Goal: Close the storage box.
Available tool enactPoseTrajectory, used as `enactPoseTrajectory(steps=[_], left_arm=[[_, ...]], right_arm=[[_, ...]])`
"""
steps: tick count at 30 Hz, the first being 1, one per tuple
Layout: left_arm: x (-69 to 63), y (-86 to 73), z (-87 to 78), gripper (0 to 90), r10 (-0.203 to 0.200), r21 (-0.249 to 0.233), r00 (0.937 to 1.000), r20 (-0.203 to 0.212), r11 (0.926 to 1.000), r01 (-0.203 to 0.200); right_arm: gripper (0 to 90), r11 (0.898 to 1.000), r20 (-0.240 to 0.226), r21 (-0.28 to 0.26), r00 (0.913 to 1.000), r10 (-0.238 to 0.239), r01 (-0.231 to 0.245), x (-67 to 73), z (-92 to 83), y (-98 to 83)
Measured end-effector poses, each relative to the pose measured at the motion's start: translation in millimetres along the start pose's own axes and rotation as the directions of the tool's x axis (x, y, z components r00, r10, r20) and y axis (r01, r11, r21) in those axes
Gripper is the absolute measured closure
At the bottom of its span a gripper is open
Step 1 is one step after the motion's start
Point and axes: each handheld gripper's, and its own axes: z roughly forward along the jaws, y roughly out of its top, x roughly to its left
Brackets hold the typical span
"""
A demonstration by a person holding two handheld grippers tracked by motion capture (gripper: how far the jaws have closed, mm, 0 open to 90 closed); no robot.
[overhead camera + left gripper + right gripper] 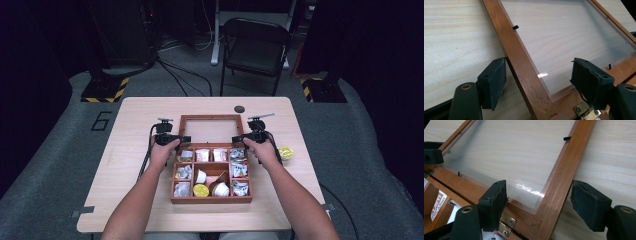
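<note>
- Left gripper (172, 138): jaws parted astride left rail of lid (564, 42), pads clear of wood.
- Right gripper (245, 137): jaws likewise parted astride right rail, pads not pressing.
- Lid: glazed wooden frame, laid flat on table (135, 165) between both grippers.
- Box (212, 199): hinged to lid, nearer person than both grippers, compartments holding packets and cups.

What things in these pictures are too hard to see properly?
- The print on the packets in the wooden box: too small in the high view.
- A white packet's label: cut off by the box wall in the right gripper view.
- The small dark round thing on the table: too small to tell what it is.
- Whether the left gripper touches the lid frame: the frame hides the pad's edge.
</note>
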Motion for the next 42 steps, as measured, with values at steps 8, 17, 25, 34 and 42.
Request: enactPoseTrajectory(steps=[8, 17, 25, 34, 42], left_arm=[[4.0, -0.4, 2.7, 26.2, -0.013, 0.000, 0.9994, 0.033, 0.9999, 0.013], [2.8, 0.1, 5.5, 24.7, -0.022, -0.003, 0.9989, 0.041, 0.9997, 0.022], [2.9, 0.6, 5.0, 25.0, -0.019, 0.001, 0.9992, 0.036, 0.9998, 0.019], [0.5, 2.1, 3.6, 26.8, -0.030, -0.009, 0.9992, 0.028, 0.9995, 0.030], [-0.4, 4.4, -1.8, 29.3, -0.027, -0.035, 0.9992, 0.030, 0.9990, 0.028]], right_arm=[[28.8, 1.000, 0.003, -0.004, 1.0000, 0.004, -0.004, -1.4, 3.1, 0.0], [28.6, 0.999, -0.034, 0.007, 0.9980, 0.054, -0.054, -4.8, 6.0, 0.1], [27.9, 0.999, -0.026, 0.006, 0.9983, 0.053, -0.052, -3.5, 6.7, 0.6], [28.9, 0.999, -0.023, -0.010, 0.9987, 0.045, -0.046, -2.1, 3.7, 2.0], [28.9, 0.999, -0.027, -0.030, 0.9988, 0.042, -0.043, -0.3, -1.2, 3.5]])
